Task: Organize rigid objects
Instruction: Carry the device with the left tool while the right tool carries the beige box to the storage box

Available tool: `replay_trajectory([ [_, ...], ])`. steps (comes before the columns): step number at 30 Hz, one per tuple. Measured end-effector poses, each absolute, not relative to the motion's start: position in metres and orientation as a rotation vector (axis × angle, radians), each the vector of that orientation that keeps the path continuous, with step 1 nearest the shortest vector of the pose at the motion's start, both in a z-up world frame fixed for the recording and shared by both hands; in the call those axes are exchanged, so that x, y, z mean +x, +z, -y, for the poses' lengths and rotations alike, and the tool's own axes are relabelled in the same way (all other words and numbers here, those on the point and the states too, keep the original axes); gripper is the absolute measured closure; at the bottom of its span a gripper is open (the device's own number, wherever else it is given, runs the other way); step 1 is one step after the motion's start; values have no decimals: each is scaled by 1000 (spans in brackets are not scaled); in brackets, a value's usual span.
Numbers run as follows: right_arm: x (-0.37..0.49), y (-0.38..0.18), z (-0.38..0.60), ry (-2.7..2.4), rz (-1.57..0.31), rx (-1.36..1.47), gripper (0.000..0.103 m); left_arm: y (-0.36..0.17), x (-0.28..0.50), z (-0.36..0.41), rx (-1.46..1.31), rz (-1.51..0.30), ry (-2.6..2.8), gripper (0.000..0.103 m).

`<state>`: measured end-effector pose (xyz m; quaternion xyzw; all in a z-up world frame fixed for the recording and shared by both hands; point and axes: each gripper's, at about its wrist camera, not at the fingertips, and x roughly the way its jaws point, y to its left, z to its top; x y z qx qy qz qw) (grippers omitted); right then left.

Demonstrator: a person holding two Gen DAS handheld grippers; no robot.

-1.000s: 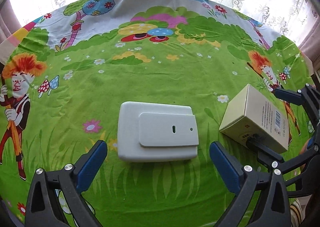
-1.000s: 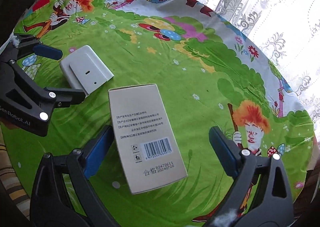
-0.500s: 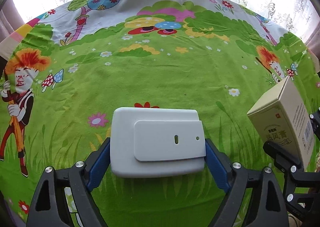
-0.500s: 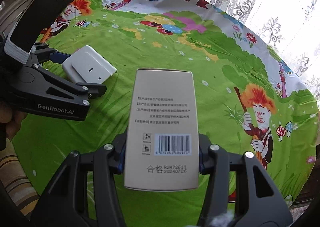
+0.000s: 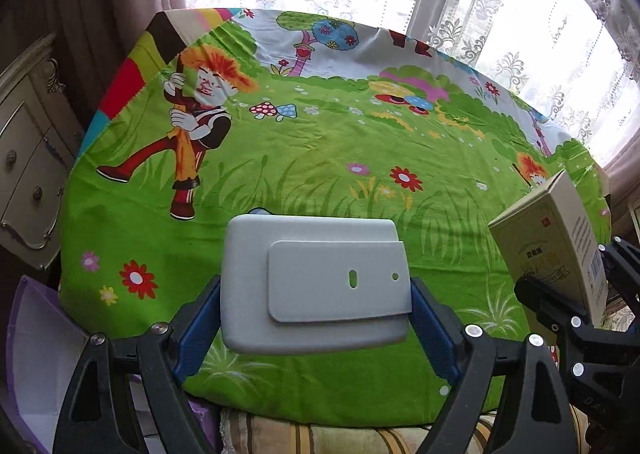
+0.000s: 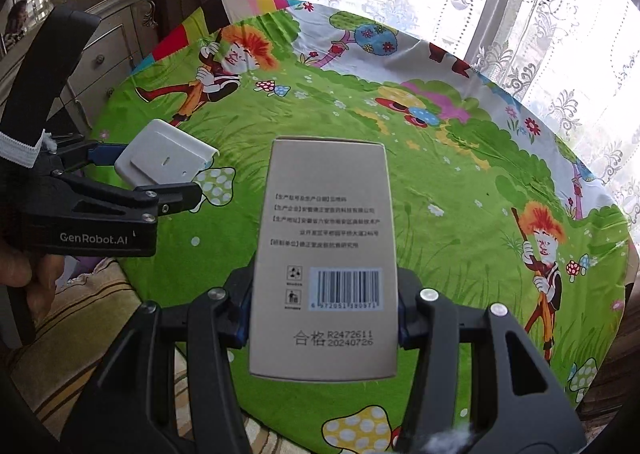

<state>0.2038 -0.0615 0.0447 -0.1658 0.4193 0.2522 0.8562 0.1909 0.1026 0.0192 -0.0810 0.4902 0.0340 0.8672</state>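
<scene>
Above the near edge of the cartoon tablecloth, your left gripper clamps the white case by its short ends, clear of the cloth, while your right gripper pinches the tan box across its narrow width, both lifted for carrying.

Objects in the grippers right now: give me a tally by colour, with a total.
White: 1, the plastic case clamped in the left gripper.
Beige: 1, the carton clamped in the right gripper.
Total: 2. Both are lifted off the tablecloth; no other loose object shows on it.
</scene>
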Motion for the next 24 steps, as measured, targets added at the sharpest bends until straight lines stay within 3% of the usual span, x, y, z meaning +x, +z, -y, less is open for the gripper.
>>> replay_trajectory([
  [13, 106, 63, -44, 733, -879, -376, 48, 47, 49, -217, -297, -932, 305, 15],
  [24, 40, 44, -127, 849, -945, -400, 48, 28, -25, -284, -391, -943, 450, 15],
])
